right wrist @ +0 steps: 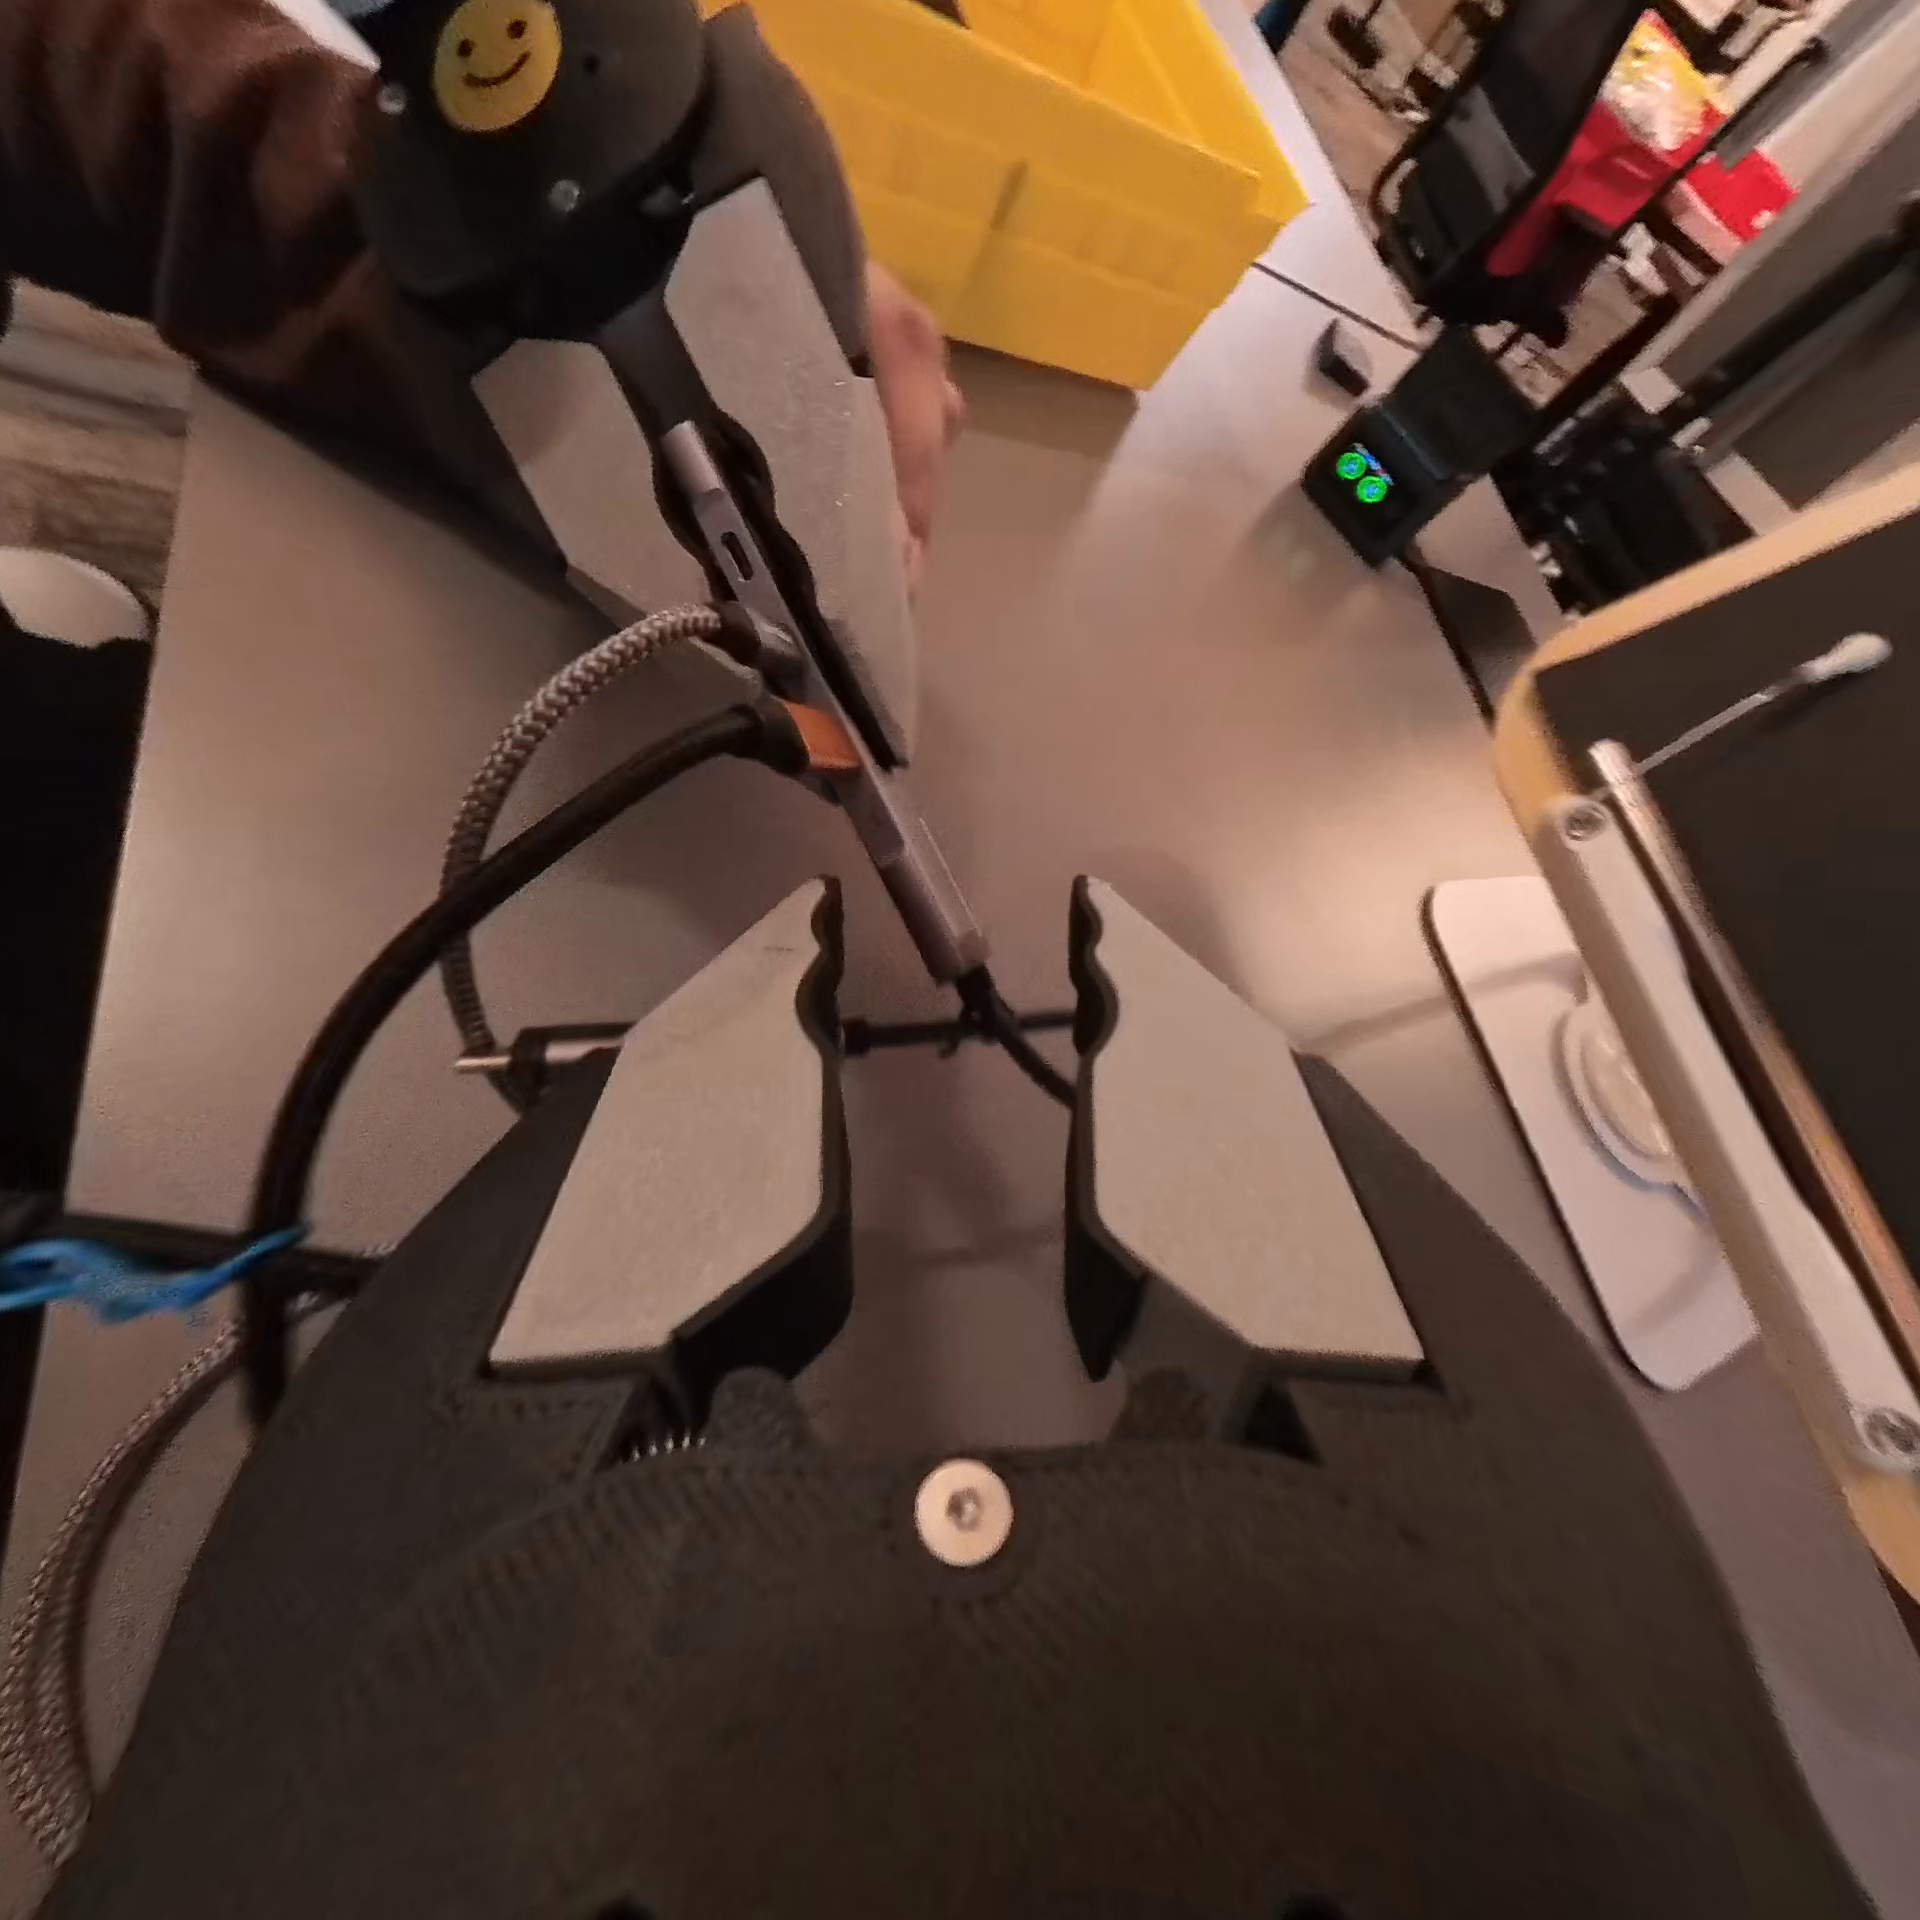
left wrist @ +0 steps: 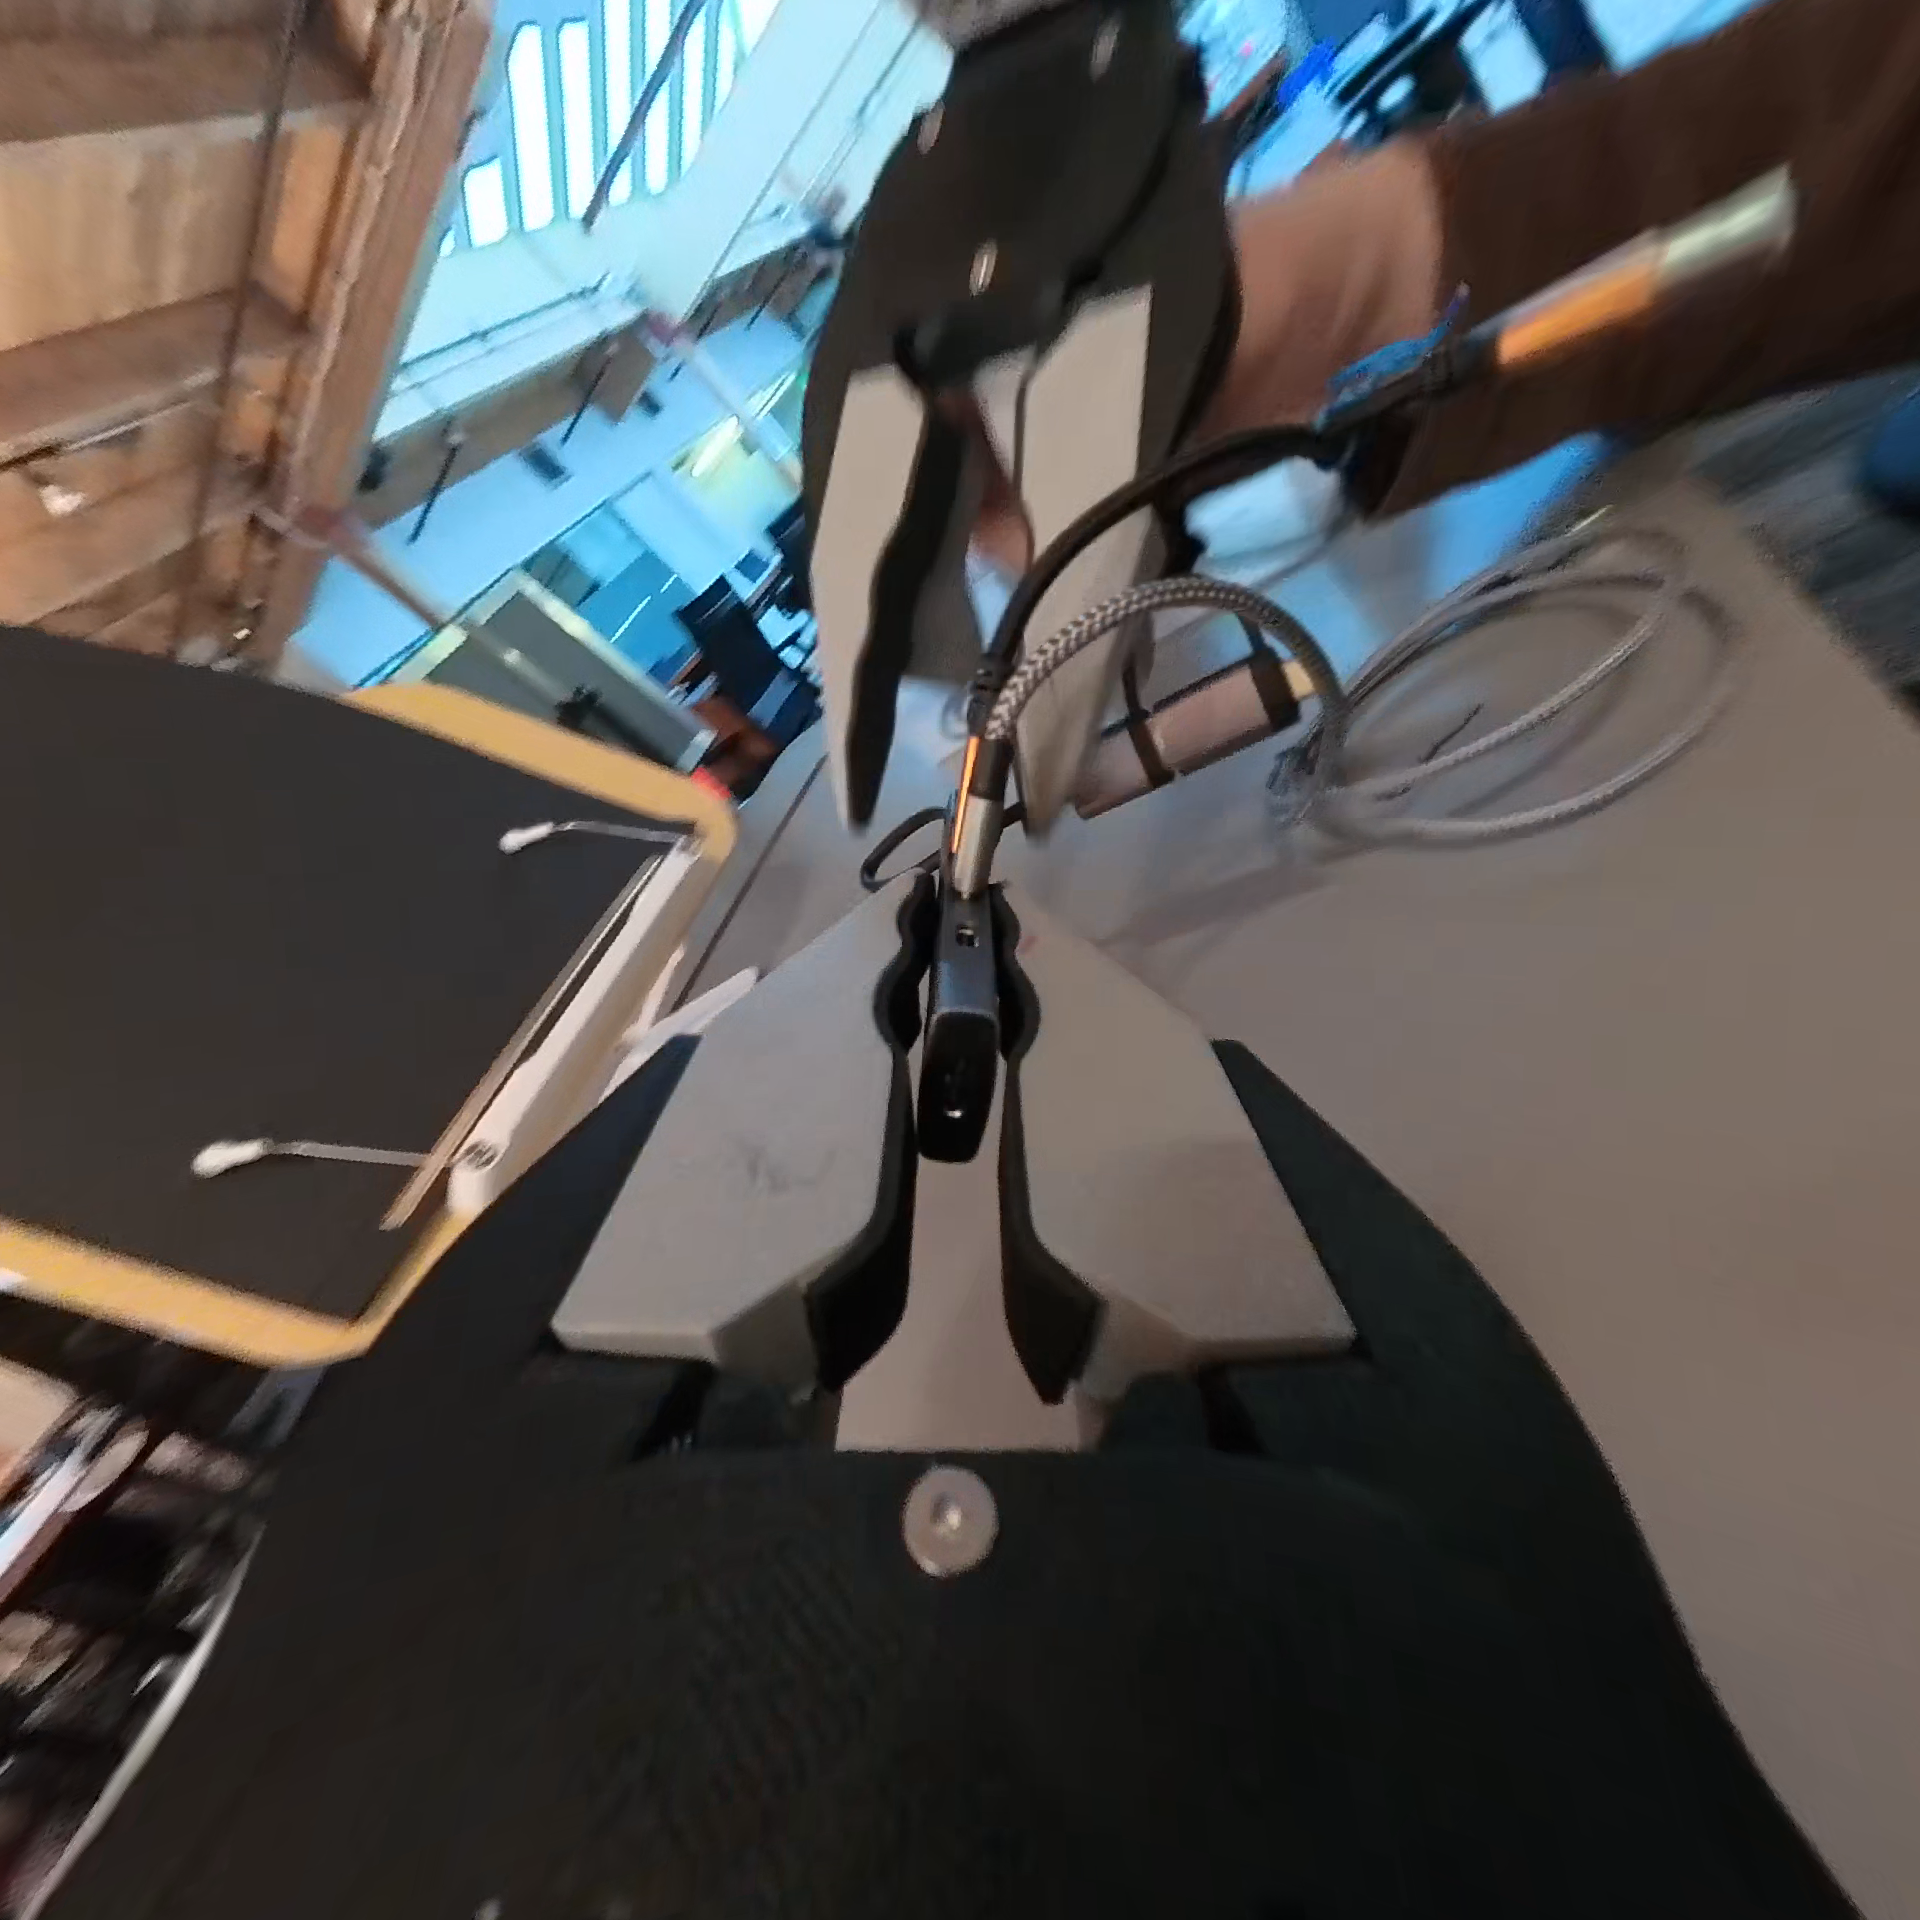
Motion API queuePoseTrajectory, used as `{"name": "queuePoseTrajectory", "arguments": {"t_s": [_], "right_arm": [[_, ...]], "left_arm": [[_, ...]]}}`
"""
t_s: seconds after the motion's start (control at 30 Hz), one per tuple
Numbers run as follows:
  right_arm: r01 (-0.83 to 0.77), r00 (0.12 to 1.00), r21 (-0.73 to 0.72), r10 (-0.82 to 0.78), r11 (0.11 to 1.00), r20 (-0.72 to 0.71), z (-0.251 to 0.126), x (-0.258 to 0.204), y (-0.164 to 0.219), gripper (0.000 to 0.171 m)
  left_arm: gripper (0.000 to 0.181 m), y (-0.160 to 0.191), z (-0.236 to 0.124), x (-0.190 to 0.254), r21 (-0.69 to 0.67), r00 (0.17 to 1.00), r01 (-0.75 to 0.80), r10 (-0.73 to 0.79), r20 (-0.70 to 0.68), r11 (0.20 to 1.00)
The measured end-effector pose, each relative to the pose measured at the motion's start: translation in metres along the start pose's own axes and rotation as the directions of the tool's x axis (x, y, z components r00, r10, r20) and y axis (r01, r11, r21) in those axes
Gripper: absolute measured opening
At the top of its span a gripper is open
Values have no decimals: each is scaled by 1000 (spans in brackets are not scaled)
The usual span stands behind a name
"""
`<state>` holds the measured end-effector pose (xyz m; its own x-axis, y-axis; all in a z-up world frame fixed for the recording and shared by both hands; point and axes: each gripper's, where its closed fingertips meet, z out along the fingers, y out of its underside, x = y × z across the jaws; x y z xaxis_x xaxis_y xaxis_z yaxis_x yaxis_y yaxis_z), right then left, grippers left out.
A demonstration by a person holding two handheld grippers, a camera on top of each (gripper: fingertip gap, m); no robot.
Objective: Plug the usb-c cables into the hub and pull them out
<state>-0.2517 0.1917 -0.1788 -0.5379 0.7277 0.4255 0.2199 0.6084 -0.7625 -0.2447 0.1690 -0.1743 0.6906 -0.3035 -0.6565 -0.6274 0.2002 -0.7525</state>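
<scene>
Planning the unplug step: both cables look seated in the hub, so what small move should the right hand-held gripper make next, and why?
Probably ease the open right hand-held gripper toward the black cable plug and close on it; the left hand-held gripper already clamps the hub.

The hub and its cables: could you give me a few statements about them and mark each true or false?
1. The left gripper is clamped on the hub. True.
2. The right gripper grips a cable. False: it is open and holds nothing.
3. A grey braided cable and a black cable are plugged into the hub. True.
4. The bin behind is red. False: it is yellow.
</scene>
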Motion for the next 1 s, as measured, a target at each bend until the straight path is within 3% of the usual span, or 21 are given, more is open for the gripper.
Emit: {"name": "queuePoseTrajectory", "arguments": {"t_s": [0.1,0.17,0.27,0.4,0.5,0.67,0.8,1.0], "right_arm": [[48,997,7,-48,999,63,11,-16,0,36],[74,996,-13,-74,997,54,15,-18,2,15],[91,996,-43,-91,995,3,19,-13,4,13],[58,995,-81,-65,995,-77,20,1,9,7],[-29,989,-49,21,998,-149,5,19,0,7],[-117,921,-49,90,992,-379,-65,80,-18,7],[-153,811,-220,-4,963,-585,-148,152,-23,8],[-308,584,-451,-207,838,-785,-271,258,-22,8]], "left_arm": [[7,-7,3,11,22,999,8,-7,-42,1000],[7,-5,5,14,6,999,-3,3,-49,1000],[8,1,5,8,-24,998,62,-63,-30,998],[39,-3,0,-15,24,965,259,-260,39,966],[44,-7,-13,-37,94,942,315,-323,95,945],[39,4,-27,-58,107,909,376,-389,153,920],[33,23,-28,-62,34,906,374,-373,198,927],[26,29,-23,-57,-24,925,327,-315,210,945]]}}
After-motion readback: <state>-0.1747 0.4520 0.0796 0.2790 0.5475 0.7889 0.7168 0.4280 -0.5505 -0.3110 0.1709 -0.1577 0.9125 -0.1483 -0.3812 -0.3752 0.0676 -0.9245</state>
